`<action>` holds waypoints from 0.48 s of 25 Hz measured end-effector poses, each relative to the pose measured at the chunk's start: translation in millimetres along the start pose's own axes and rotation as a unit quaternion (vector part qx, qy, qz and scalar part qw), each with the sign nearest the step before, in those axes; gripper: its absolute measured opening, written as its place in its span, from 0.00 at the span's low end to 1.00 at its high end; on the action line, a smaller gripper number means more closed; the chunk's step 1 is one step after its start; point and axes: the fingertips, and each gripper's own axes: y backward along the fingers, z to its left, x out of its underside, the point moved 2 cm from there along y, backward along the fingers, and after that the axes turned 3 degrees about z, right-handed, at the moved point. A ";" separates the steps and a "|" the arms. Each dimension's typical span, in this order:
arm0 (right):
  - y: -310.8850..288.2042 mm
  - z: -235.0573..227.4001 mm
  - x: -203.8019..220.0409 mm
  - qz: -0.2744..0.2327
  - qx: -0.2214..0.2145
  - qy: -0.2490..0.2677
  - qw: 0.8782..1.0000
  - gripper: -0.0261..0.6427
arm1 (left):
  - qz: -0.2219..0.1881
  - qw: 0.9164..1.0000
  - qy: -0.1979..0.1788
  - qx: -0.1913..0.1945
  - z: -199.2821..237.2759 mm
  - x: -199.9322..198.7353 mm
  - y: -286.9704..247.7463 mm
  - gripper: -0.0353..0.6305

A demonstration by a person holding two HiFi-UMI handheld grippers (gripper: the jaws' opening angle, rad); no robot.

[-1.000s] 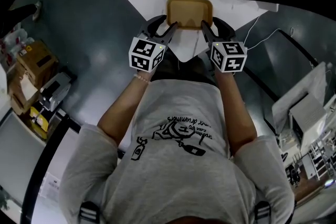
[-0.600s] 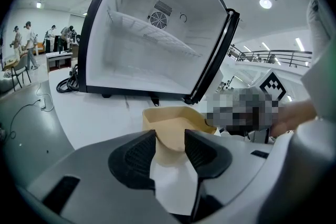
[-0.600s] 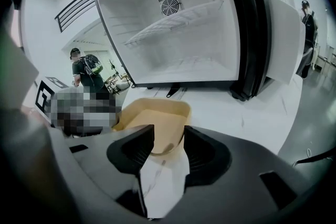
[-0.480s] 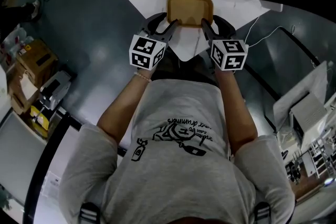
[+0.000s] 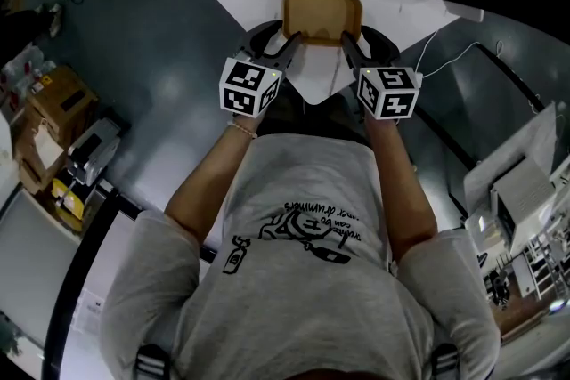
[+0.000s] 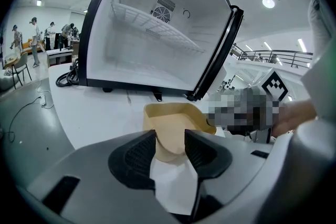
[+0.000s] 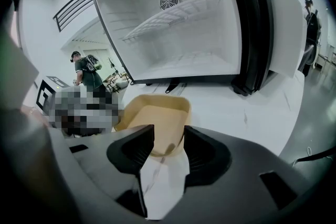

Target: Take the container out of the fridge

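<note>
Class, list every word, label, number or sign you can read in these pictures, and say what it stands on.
No text here is readable.
On the T-shirt: black print beside a drawing, upside down, too blurred to read.
On the cube of the left gripper and the cube of the right gripper: black-and-white square markers, no letters.
On the cardboard box: a label too small to read.
On the container: no print visible.

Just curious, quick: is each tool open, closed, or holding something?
Left tool: closed on the container's corner.
Right tool: closed on the container's other near corner.
</note>
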 end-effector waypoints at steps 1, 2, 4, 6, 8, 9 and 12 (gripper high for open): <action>-0.5 -0.3 0.1 0.000 0.000 0.000 1.000 0.32 | 0.001 1.000 0.000 0.000 0.4 0.6 -0.8 0.33; -1.1 -0.5 0.0 0.001 -0.001 -0.001 1.000 0.32 | 0.001 1.000 0.001 0.000 0.8 1.0 -1.3 0.33; -2.0 -1.0 -0.2 0.001 -0.001 -0.001 1.000 0.32 | 0.002 1.000 0.002 -0.001 1.2 1.6 -2.0 0.33; -2.6 -1.8 -0.4 0.000 -0.001 0.000 1.000 0.32 | 0.002 1.000 0.002 -0.002 1.7 2.0 -2.7 0.33; -2.9 -2.2 -0.5 0.000 0.001 0.001 1.000 0.32 | 0.003 1.000 0.003 -0.004 2.8 2.6 -3.1 0.32; -2.9 -2.3 -0.5 0.000 0.002 0.002 1.000 0.32 | 0.003 1.000 0.002 -0.006 3.5 2.8 -3.0 0.32; -1.8 -4.4 -1.0 -0.002 0.009 0.002 1.000 0.32 | 0.006 1.000 0.001 -0.010 4.6 3.3 -2.2 0.32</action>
